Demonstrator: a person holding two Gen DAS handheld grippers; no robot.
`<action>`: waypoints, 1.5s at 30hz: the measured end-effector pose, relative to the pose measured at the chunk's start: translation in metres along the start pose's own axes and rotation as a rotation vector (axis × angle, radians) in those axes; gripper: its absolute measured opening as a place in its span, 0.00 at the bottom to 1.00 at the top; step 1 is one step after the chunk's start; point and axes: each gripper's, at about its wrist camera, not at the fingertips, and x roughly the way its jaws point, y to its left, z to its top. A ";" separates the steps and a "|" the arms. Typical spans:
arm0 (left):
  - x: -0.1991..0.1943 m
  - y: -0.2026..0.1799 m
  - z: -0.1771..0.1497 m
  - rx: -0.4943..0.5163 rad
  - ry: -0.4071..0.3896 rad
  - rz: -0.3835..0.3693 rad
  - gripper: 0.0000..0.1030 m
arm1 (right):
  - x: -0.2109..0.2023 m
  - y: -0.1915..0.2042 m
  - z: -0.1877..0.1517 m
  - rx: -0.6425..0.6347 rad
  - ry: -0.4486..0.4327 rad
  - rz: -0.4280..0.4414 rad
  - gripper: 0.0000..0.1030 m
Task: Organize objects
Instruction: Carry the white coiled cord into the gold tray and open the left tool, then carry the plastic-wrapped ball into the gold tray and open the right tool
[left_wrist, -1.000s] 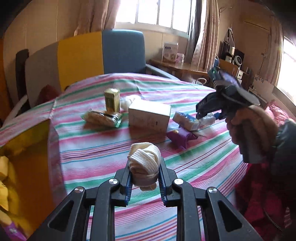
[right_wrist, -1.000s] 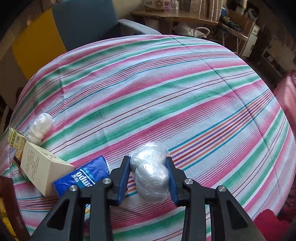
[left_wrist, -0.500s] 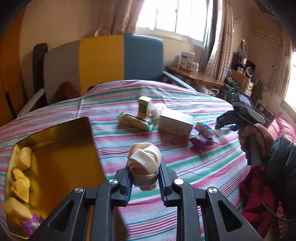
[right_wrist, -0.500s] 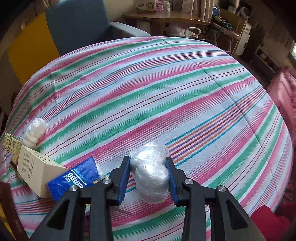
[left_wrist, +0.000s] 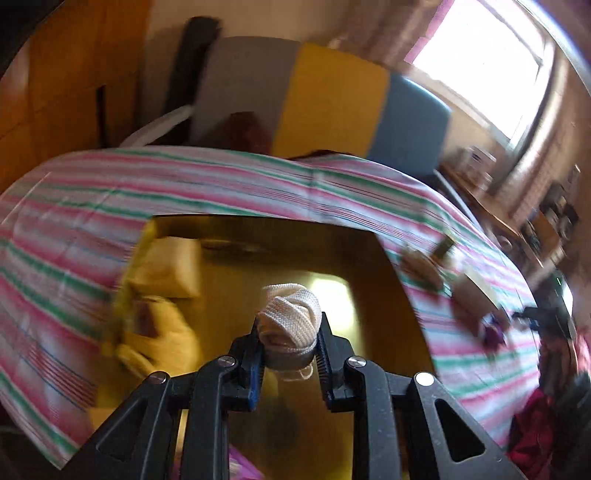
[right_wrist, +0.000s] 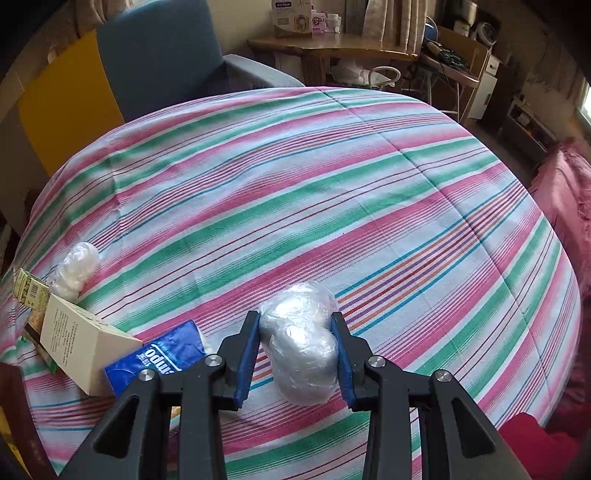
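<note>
My left gripper (left_wrist: 289, 349) is shut on a cream bandage roll (left_wrist: 290, 319) and holds it above the open yellow bin (left_wrist: 376, 306). The bin holds several yellow sponge-like pieces (left_wrist: 166, 267) at its left side. My right gripper (right_wrist: 298, 349) is shut on a clear plastic-wrapped bundle (right_wrist: 301, 347) just above the striped tablecloth (right_wrist: 314, 184). The right gripper also shows, blurred, at the far right of the left wrist view (left_wrist: 546, 317).
In the right wrist view a cream box (right_wrist: 79, 341), a blue tissue pack (right_wrist: 160, 358), a second plastic-wrapped bundle (right_wrist: 75, 269) and a small green-yellow carton (right_wrist: 29, 293) lie at the table's left. A colour-block chair (right_wrist: 147, 55) stands behind the table.
My left gripper has swung left with the bandage roll, from over the tablecloth to over the yellow bin. My right gripper has lifted slightly, holding its bundle.
</note>
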 end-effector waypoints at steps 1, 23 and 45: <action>0.002 0.007 0.003 -0.011 0.003 0.007 0.22 | -0.001 0.001 0.000 -0.005 -0.004 0.002 0.36; 0.108 0.034 0.066 0.014 0.122 0.171 0.37 | -0.006 0.013 -0.001 -0.056 -0.032 0.018 0.37; -0.034 0.007 -0.035 0.093 -0.087 0.255 0.41 | -0.022 0.010 0.001 -0.035 -0.094 0.058 0.37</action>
